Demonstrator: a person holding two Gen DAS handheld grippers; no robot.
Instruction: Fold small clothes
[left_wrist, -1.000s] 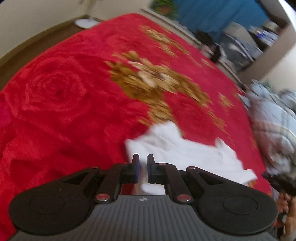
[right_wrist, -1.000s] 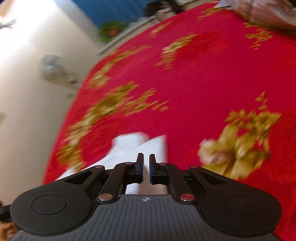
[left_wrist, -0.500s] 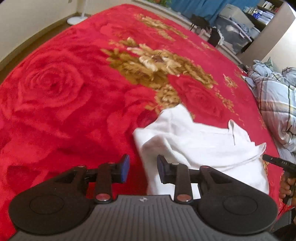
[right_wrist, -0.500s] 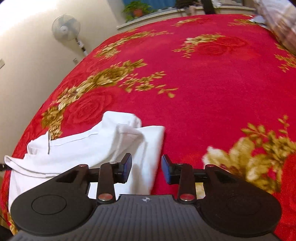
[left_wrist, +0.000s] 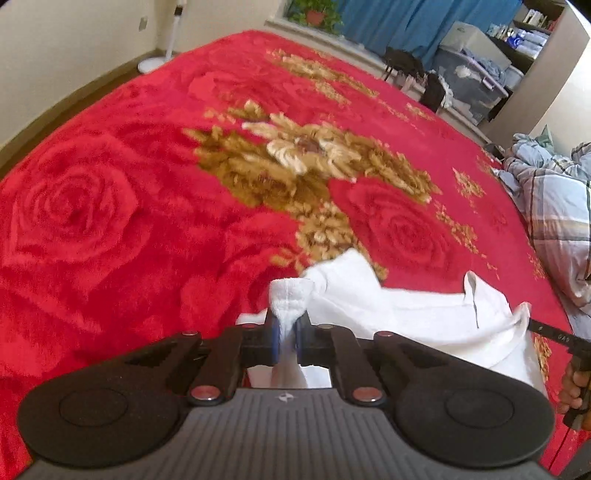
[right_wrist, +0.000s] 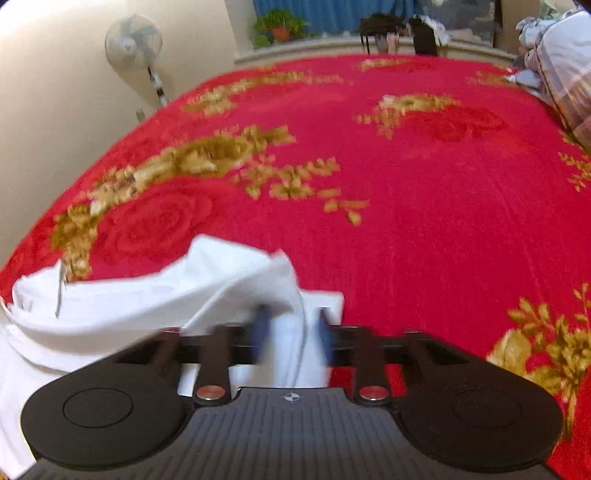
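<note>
No writing can be read on either tool. The white shirt (left_wrist: 406, 317) lies crumpled at the near edge of the red floral blanket (left_wrist: 110, 229), whose broad spread beyond lies open. The left gripper (left_wrist: 284, 338) is clamped on a bunched fold; the right gripper (right_wrist: 291, 332) pinches its other end

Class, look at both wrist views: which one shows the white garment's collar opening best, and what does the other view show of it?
The left wrist view. There the collar opening of the white garment stands sharp, with its dark slit clear against the red blanket. The right wrist view shows it only at the far left edge, smaller and slightly blurred.
</note>
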